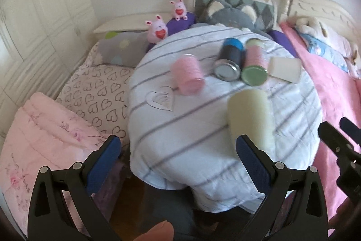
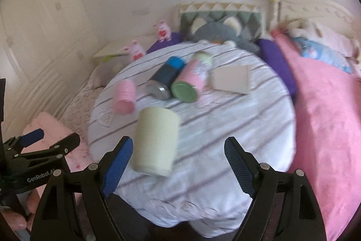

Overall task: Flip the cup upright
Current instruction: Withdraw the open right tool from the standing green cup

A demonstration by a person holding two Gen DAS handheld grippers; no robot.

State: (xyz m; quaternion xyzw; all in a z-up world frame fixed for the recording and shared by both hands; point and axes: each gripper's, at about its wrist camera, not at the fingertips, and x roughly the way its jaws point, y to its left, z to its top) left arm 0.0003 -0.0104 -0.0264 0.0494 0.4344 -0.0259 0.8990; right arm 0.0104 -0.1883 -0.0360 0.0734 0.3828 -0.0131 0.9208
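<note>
A pale cream cup (image 1: 250, 116) lies on its side near the front of a round table covered in a striped white cloth (image 1: 191, 139). In the right wrist view the cream cup (image 2: 155, 141) sits just ahead of my right gripper (image 2: 178, 157), closer to its left finger. My right gripper is open and empty. My left gripper (image 1: 178, 150) is open and empty, low at the table's front-left edge, with the cup beside its right finger. A pink cup (image 1: 187, 73) lies on its side further back left.
A dark bottle with a blue cap (image 1: 229, 60), a pink bottle with a green base (image 1: 255, 64) and a white cup (image 1: 285, 69) lie toward the back of the table. Pillows and plush toys (image 1: 158, 28) sit behind. A pink blanket (image 2: 327, 116) covers the bed at right.
</note>
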